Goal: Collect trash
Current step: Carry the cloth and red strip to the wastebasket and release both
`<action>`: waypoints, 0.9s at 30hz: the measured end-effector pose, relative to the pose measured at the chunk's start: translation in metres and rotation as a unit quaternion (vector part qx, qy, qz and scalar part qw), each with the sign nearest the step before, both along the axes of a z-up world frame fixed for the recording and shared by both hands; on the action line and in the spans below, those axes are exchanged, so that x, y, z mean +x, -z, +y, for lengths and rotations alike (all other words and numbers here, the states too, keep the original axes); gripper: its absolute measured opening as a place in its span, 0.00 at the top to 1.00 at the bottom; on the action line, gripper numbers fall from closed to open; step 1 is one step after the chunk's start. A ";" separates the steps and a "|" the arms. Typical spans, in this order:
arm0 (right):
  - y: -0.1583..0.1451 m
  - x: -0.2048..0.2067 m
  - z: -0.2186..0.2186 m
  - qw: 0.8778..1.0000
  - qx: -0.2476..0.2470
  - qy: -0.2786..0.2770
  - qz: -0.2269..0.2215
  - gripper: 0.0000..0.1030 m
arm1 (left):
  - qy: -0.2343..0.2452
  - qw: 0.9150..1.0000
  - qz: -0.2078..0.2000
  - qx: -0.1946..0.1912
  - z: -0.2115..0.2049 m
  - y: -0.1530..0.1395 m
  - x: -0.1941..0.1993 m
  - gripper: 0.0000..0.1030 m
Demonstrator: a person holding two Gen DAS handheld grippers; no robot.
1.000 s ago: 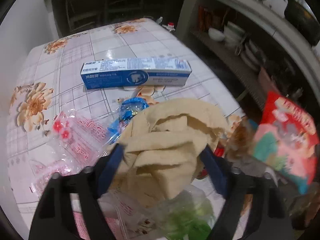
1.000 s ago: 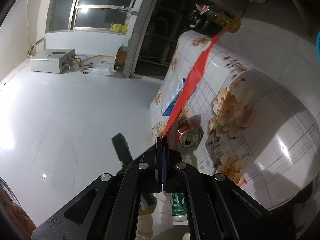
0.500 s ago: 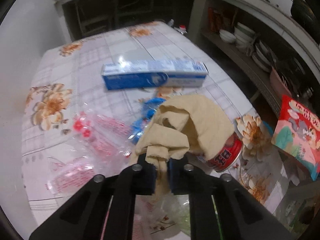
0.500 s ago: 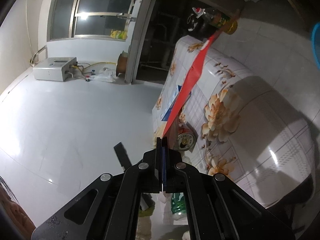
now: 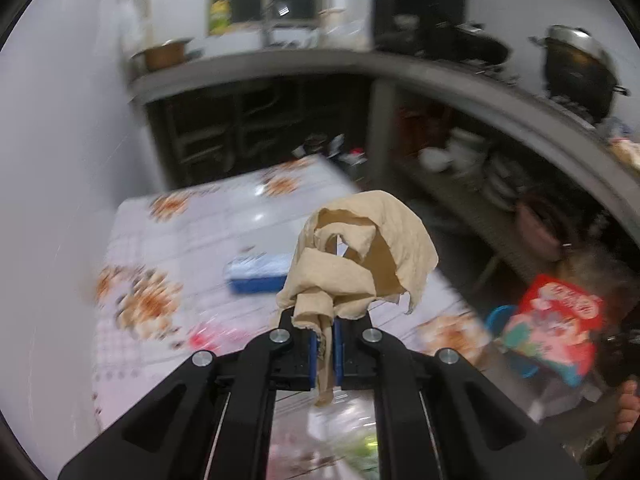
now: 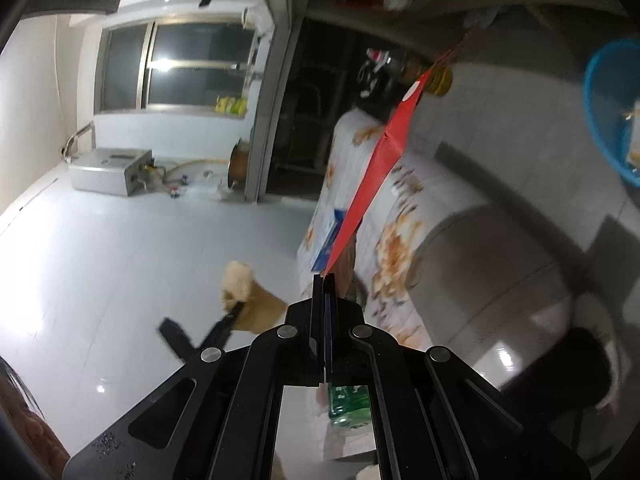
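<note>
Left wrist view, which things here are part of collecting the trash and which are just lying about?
Part of the job:
- crumpled tan paper, pinched in the shut jaws of the left gripper
- red snack bag
- blue box on the floral table

Just lying about:
- black pot on the counter
- copper pan
- stacked bowls on the shelf

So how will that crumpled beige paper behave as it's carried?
The crumpled beige paper is probably floppy: a tail droops below the left hand-held gripper. Likely light, since a thin pinched fold carries it. It may tear; its edges look ragged.
</note>
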State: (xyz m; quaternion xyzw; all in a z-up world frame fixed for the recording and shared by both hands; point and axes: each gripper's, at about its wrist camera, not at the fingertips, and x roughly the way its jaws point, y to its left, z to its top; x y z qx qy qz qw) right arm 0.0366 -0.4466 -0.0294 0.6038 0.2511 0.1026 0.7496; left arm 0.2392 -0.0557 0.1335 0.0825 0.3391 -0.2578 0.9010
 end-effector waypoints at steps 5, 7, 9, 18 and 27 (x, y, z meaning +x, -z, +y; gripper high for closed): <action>0.002 -0.040 -0.022 0.996 -0.040 0.071 0.034 1.00 | 0.097 0.995 0.004 -0.025 -0.071 -0.013 -0.024 0.95; 0.006 -0.061 -0.032 0.992 -0.050 0.106 0.051 1.00 | 0.137 0.990 0.013 -0.024 -0.106 -0.009 -0.035 0.95; 0.013 -0.079 -0.041 0.987 -0.056 0.136 0.070 1.00 | 0.174 0.984 0.030 -0.019 -0.142 -0.001 -0.044 0.95; 0.075 -0.125 -0.068 0.966 -0.019 0.211 0.149 1.00 | 0.296 0.937 0.176 0.057 -0.316 0.085 -0.072 0.95; 0.112 -0.129 -0.088 0.955 0.020 0.226 0.189 1.00 | 0.316 0.904 0.238 0.162 -0.437 0.191 -0.090 0.94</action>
